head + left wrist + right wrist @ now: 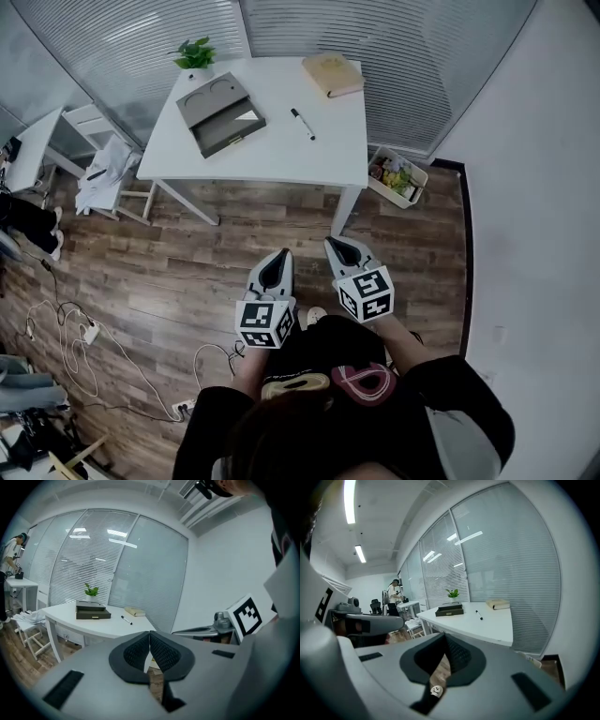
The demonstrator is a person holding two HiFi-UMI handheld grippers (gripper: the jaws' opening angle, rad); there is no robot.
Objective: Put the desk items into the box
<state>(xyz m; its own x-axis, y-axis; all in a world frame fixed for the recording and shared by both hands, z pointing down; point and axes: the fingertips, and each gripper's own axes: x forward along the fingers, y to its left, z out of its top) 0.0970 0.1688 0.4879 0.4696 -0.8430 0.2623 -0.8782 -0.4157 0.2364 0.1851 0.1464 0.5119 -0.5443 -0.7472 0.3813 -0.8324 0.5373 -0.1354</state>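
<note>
Grey jaws of left gripper [284,255] and right gripper [333,244] clenched, holding nothing.

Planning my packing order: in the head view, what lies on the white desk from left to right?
Open grey box → black marker pen → tan book. The small green potted plant overlaps the box sideways, so it is left out.

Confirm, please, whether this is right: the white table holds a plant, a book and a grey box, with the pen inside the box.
Not quite: the pen lies on the white table between the grey box and the book, not inside the box; the head view shows it. The rest holds.
</note>
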